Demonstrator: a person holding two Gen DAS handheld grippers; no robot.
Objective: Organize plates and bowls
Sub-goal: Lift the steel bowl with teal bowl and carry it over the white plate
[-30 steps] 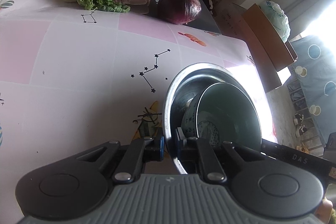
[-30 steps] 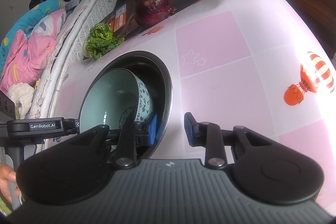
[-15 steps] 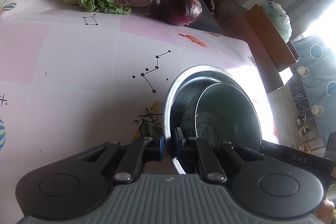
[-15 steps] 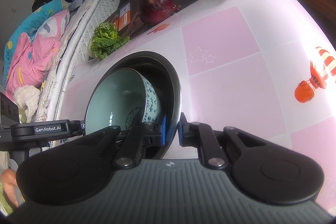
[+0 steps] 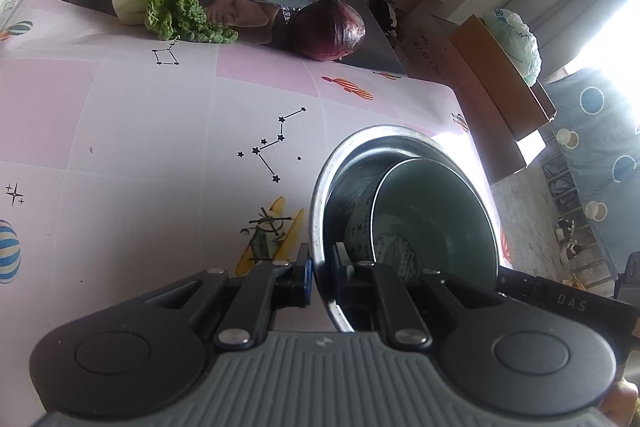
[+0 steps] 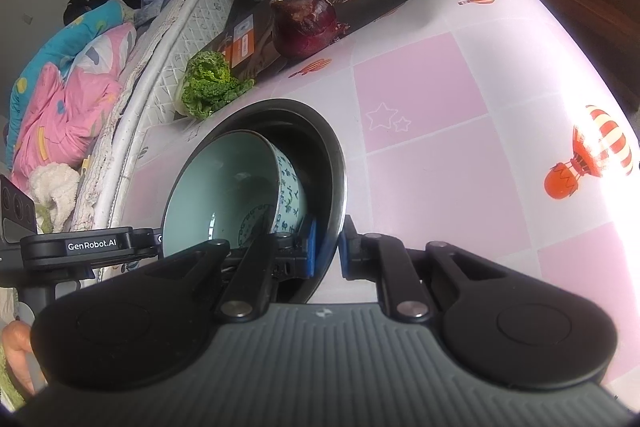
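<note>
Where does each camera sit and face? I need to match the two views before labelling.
Left wrist: on the left gripper, facing along its fingers at the metal bowl; right gripper's body shows.
Right wrist: on the right gripper, facing the same bowl's opposite rim; a hand shows.
Shared: metal bowl, ceramic bowl, red onion, greens.
</note>
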